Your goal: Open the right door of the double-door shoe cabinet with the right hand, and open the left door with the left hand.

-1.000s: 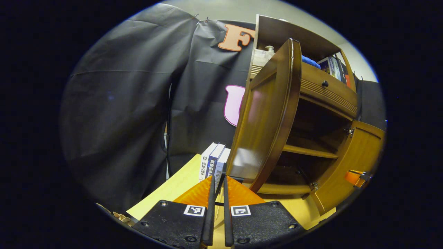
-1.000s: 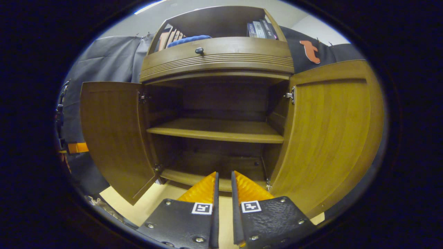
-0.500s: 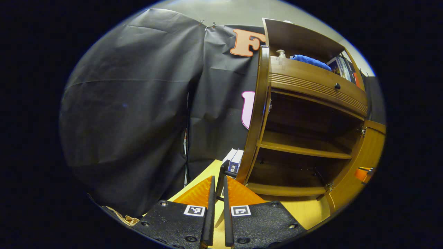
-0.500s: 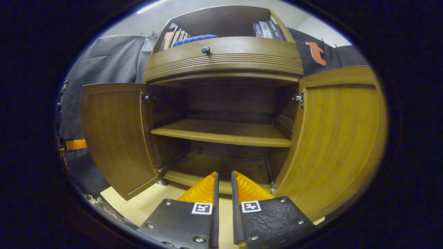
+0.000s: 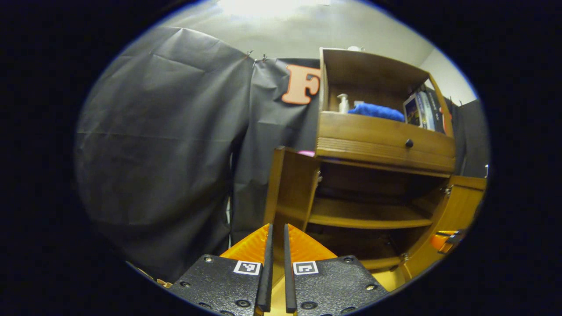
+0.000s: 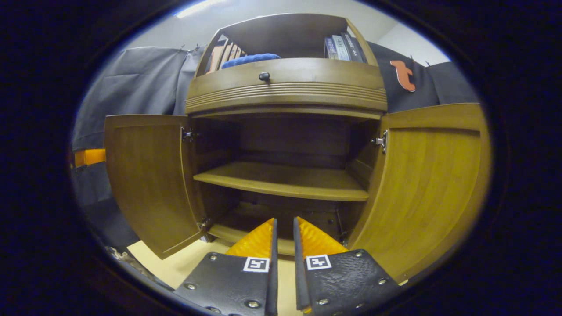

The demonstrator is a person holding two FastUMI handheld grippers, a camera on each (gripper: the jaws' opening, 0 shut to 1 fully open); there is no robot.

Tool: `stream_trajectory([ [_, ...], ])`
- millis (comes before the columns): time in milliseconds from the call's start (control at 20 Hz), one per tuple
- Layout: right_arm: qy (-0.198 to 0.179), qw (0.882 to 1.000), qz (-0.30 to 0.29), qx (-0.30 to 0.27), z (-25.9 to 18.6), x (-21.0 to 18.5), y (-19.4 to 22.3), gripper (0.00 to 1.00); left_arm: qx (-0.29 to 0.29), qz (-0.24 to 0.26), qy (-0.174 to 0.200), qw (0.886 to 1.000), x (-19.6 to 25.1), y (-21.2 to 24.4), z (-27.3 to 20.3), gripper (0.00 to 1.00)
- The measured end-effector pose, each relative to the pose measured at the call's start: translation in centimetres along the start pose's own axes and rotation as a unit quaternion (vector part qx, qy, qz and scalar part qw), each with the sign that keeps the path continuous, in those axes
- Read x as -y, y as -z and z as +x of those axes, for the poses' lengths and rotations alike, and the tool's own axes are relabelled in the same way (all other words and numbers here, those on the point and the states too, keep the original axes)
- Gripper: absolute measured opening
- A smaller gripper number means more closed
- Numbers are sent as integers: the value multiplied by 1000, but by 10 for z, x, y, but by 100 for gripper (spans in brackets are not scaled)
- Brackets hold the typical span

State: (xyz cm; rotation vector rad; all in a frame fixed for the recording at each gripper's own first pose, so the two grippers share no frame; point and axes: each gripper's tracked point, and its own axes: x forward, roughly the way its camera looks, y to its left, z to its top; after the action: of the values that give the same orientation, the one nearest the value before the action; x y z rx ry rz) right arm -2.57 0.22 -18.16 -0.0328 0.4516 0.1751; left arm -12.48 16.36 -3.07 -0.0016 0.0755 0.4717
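The shoe cabinet (image 6: 287, 87) is being seen head-on in the right gripper view, and it is being taken as the landmark here. Its left door (image 6: 147, 180) is being held wide open on the left side of the cabinet, and its right door (image 6: 428, 184) is being held wide open on the right side. Between the two doors, one bare shelf (image 6: 285, 182) is being shown across the middle of the cabinet's dark inside. Above the doors, a drawer (image 6: 285, 79) with a small dark knob (image 6: 264, 76) is being kept shut. On top of the drawer, in the cabinet's open upper part, books (image 6: 342, 46) and a blue cloth (image 6: 250, 59) are being stored.

The right gripper (image 6: 283, 228) is being held in front of the cabinet's lower edge, its fingers nearly together with a thin gap, nothing being gripped. The left gripper (image 5: 275, 235) is being held off the cabinet's left side, near the left door, its fingers likewise nearly closed on nothing.
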Motion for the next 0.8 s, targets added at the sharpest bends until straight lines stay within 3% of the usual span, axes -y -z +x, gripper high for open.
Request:
stream_trajectory([
  [100,6,1000,0,6,-3,3,-9,16,8,-9,35,999,31,-9,3,20],
  [150,8,1000,4,12,-7,4,-15,17,12,-8,48,999,43,-12,7,6],
  [200,10,1000,10,19,-10,4,-22,16,12,-3,62,998,54,-12,10,5],
  [250,11,999,18,27,-14,5,-30,16,9,2,76,997,67,-10,12,13],
  [600,44,995,25,82,-48,20,-75,16,1,12,167,986,152,1,17,14],
  [650,49,994,27,89,-58,24,-72,6,3,14,174,985,160,2,16,13],
  [700,53,994,29,96,-62,25,-76,27,5,16,178,984,166,1,15,13],
  [750,58,993,29,101,-65,28,-79,16,6,17,183,983,172,3,17,13],
  [800,66,992,29,104,-66,31,-81,16,4,18,192,981,179,4,14,14],
])
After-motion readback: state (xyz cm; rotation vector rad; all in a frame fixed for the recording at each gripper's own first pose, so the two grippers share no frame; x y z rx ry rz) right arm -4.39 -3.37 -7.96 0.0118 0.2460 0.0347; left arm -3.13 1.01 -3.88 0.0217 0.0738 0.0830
